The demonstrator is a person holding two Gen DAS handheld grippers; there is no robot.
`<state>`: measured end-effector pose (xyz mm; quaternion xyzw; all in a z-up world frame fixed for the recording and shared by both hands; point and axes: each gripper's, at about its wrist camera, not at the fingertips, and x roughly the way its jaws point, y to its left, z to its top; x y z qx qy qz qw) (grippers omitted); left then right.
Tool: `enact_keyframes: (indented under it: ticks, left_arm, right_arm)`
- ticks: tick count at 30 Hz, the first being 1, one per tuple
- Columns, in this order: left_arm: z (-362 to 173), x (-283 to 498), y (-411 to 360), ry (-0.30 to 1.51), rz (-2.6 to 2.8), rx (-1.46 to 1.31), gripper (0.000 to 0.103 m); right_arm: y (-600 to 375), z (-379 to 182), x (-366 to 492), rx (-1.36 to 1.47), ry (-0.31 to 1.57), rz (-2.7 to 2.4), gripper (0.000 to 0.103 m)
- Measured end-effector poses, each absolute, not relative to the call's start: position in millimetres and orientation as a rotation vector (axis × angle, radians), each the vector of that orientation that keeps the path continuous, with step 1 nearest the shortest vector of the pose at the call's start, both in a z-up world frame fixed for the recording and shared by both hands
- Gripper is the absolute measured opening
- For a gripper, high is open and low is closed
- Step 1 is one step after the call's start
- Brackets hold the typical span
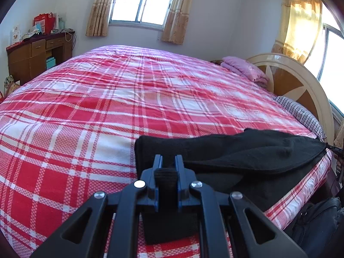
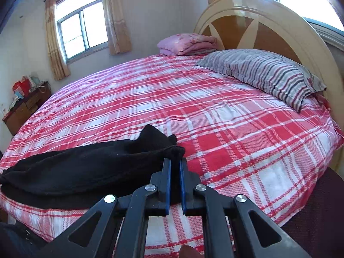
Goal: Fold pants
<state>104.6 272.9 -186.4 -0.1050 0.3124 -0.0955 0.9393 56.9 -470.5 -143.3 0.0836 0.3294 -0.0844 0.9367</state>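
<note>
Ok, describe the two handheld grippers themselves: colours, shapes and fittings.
Both look alike. The left gripper and the right gripper each have two straight black fingers lined with blue pads, carried on black linkage arms with triangular cut-outs and round silver pivot pins. No cables, markings or sleeves show.

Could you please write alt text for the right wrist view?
The right gripper is shut on an end of the black pants, which lie across the near edge of a red plaid bedspread. A striped pillow rests by the headboard.
</note>
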Motion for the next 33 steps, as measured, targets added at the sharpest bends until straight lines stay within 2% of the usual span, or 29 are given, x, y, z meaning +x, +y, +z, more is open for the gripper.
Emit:
enact_keyframes:
  ticks: [5,7,8,9,10,11,13,17,21,27,33]
  left_arm:
    - [-190,102,274,0.625,-0.203,-0.202,0.013]
    - [-194,100,273,0.628,-0.203,-0.18,0.02]
    - [-195,99,273,0.633,-0.204,-0.174,0.023]
    - [-196,97,275,0.64,-0.22,-0.179,0.023]
    - [-195,93,277,0.638,-0.226,-0.175,0.026]
    - [-193,88,278,0.634,-0.222,-0.161,0.036]
    - [-188,75,280,0.616,-0.22,-0.116,0.044]
    - [-182,58,288,0.601,-0.192,-0.055,0.044]
    - [-184,55,293,0.599,-0.225,-0.109,0.044]
    - [-195,51,257,0.649,-0.3,0.031,0.044]
    - [-199,52,249,0.648,-0.24,0.121,0.044]
  right_arm:
    - [-472,-154,66,0.15,0.734,-0.217,0.006]
    - [-470,-154,67,0.146,0.751,-0.221,0.008]
    - [-470,-154,67,0.152,0.758,-0.223,0.016]
    - [-470,-152,65,0.153,0.767,-0.233,0.037]
    - [-468,-149,62,0.141,0.769,-0.255,0.047]
    - [-466,-145,57,0.125,0.761,-0.271,0.056]
    - [-459,-133,47,0.092,0.733,-0.281,0.056]
    - [-413,-102,37,-0.008,0.663,-0.222,0.056]
    - [-317,-94,51,-0.175,0.654,-0.004,0.056]
    - [-157,-138,80,-0.334,0.736,0.392,0.056]
    - [-45,-190,82,-0.527,0.783,0.615,0.056]
